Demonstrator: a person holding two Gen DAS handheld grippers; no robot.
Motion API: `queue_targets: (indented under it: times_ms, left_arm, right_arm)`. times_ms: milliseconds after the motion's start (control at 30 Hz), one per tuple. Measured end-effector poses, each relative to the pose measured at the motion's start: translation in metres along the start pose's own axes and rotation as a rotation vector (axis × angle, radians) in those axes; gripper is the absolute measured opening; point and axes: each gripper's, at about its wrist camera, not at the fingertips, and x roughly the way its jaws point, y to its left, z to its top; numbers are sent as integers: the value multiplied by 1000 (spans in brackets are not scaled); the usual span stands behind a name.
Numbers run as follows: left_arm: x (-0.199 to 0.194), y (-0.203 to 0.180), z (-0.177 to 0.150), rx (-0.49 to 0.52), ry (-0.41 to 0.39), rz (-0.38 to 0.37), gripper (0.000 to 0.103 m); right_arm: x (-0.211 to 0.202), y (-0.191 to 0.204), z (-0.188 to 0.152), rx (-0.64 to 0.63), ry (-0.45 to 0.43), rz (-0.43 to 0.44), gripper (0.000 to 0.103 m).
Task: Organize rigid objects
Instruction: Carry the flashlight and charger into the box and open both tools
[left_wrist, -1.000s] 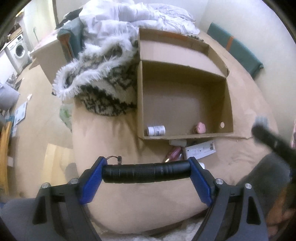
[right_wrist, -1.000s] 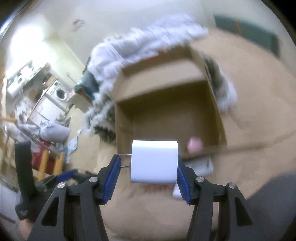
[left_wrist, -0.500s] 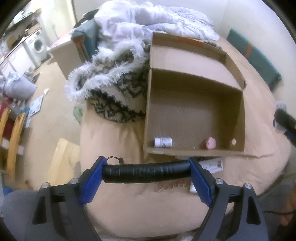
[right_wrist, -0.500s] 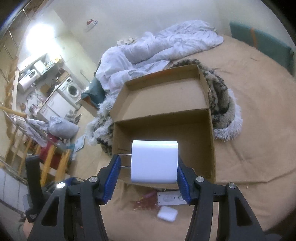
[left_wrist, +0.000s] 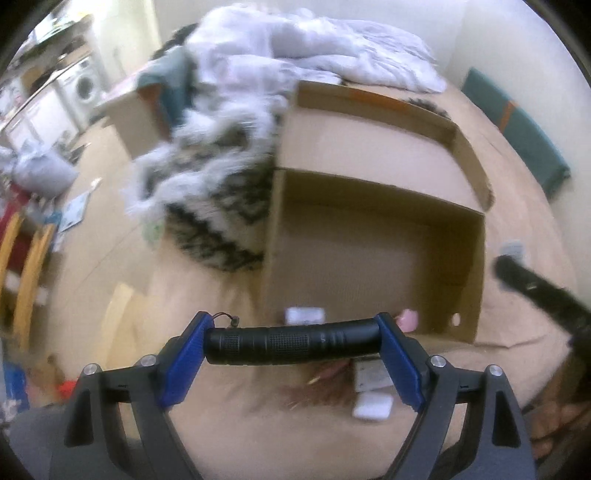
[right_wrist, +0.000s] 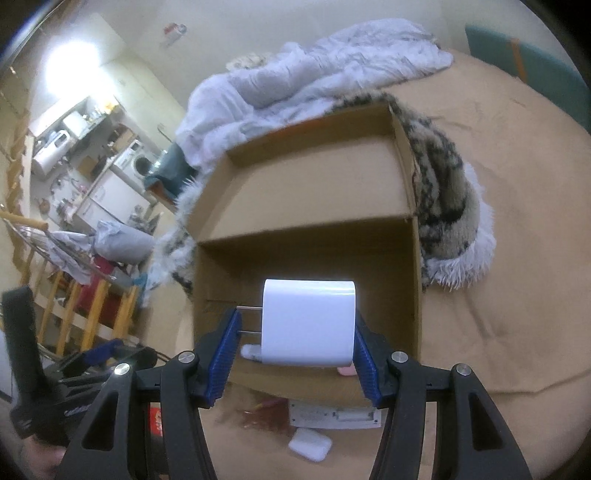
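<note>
My left gripper is shut on a black flashlight, held crosswise above the near wall of an open cardboard box. My right gripper is shut on a white charger plug, its two prongs pointing left, held over the same box. Inside the box lie a small white bottle and a pink object; both show partly behind the plug in the right wrist view. In front of the box on the tan bed lie a white card, a white earbud case and a reddish item.
A furry black-and-white blanket and a white duvet lie beside and behind the box. A teal cushion rests by the wall. The bed edge drops to the floor on the left.
Both grippers have moved closer to the box. The plug now hangs over the box's near compartment. The left view has shifted and blurred with the motion.
</note>
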Motion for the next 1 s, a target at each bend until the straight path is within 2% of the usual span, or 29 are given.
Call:
queue_targets:
  times_ms: [133, 233, 467, 633, 700, 800, 1000]
  left_arm:
    - [19, -29, 17, 86, -54, -96, 86]
    - [40, -52, 25, 184, -98, -63, 86]
    - [121, -58, 23, 167, 70, -66, 86]
    - [150, -62, 14, 214, 88, -2, 86]
    - [159, -62, 16, 204, 115, -6, 86]
    - [165, -66, 15, 239, 107, 36, 86]
    - [167, -68, 10, 254, 112, 50, 86]
  right_arm:
    - [32, -13, 0, -1, 36, -63, 60]
    - [51, -29, -3, 47, 60, -57, 61]
    - [80, -42, -13, 19, 118, -139, 61]
    - [92, -45, -17, 8, 151, -147, 61]
    - [94, -43, -16, -8, 147, -159, 61]
    - [97, -38, -15, -41, 136, -187, 61]
    - [104, -30, -12, -85, 134, -222, 61]
